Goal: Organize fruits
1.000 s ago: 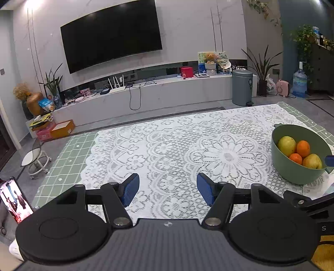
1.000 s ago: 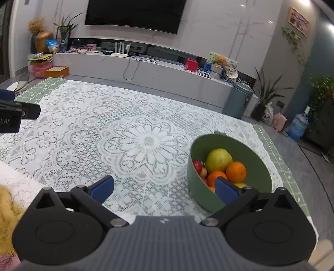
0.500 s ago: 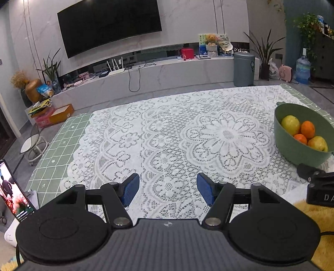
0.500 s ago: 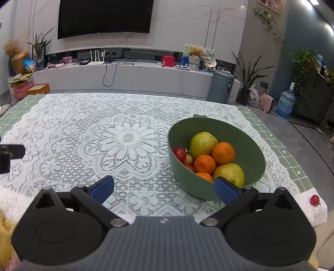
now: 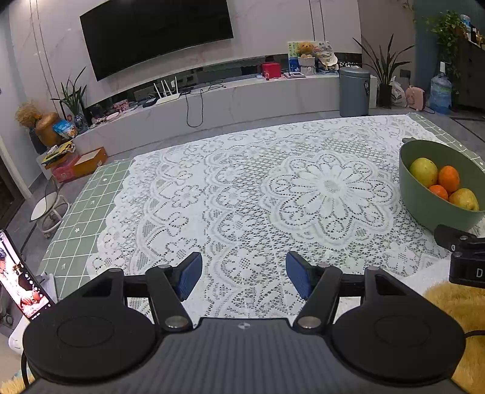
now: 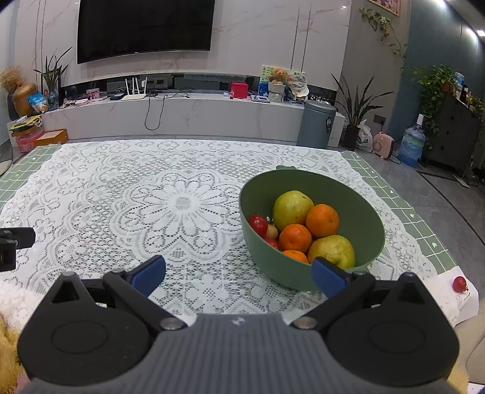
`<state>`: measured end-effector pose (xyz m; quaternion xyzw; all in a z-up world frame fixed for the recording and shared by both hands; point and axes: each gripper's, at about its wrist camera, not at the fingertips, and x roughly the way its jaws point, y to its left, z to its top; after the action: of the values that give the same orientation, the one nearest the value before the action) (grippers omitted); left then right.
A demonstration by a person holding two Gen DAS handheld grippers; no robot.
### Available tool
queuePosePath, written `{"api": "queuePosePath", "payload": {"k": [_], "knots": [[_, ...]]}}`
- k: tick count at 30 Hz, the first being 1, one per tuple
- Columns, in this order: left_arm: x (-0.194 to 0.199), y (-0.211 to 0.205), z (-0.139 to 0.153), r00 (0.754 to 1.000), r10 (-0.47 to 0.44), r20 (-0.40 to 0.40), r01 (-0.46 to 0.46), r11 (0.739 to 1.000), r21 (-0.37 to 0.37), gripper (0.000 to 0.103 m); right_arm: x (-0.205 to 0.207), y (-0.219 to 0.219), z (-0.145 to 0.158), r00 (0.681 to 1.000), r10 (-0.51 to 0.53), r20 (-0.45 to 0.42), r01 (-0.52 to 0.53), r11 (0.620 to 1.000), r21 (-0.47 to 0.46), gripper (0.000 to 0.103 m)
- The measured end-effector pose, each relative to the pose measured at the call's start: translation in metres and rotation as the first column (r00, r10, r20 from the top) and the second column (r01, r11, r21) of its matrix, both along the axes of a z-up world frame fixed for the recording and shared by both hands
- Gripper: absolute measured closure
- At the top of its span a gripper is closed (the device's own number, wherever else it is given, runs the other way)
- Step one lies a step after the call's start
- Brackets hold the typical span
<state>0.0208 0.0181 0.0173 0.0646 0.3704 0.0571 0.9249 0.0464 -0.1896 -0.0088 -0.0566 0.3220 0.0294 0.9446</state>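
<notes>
On the table a white lace cloth (image 6: 182, 203) is lying flat, its openwork forming a big daisy medallion ringed by smaller flowers, with a green grid-printed cloth (image 5: 81, 212) showing past its edges. Toward the right side a bowl (image 6: 368, 221) is sitting on the lace: round, deep, matte sage green, smooth-walled. Fruit is piling up inside it: two yellow-green pears (image 6: 291, 208) with dull, faintly speckled skin, three round oranges (image 6: 322, 220) with a dimpled sheen, and a few small glossy red fruits (image 6: 258, 224) tucked against the left wall. One more small red fruit (image 6: 459, 284) is lying apart on a white sheet at the table's near right corner. Yellow shaggy fabric (image 5: 454, 306) is showing at the near edge. Left gripper (image 5: 244, 275) is hanging over bare lace at the near edge, well left of the bowl, pitching down toward the cloth; its black arms are ending in blue, finely ribbed pads (image 5: 190, 274), standing moderately apart with nothing between them. Right gripper (image 6: 238, 272) is likewise angling down just short of the bowl, its fingers spreading wide and empty; the right blue pad (image 6: 329, 277) is overlapping the bowl's near rim in view, and contact cannot be told. Each gripper's black tip is edging into the other's view. Behind, a dark curved screen (image 6: 144, 27) is hanging on a marbled wall above a long pale console (image 6: 182, 116), with a grey cylindrical bin (image 6: 316, 124) beside it.
</notes>
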Motion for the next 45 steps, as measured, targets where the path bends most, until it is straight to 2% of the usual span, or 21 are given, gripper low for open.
{"api": "queuePosePath", "payload": {"k": [45], "knots": [[-0.0026,0.0008,0.0041,1.000,0.017,-0.004,-0.017,1.000,-0.005,0.028,-0.0012,0.0005,-0.0011,1.000,0.014,0.003,-0.014,1.000,0.002,0.004]]}}
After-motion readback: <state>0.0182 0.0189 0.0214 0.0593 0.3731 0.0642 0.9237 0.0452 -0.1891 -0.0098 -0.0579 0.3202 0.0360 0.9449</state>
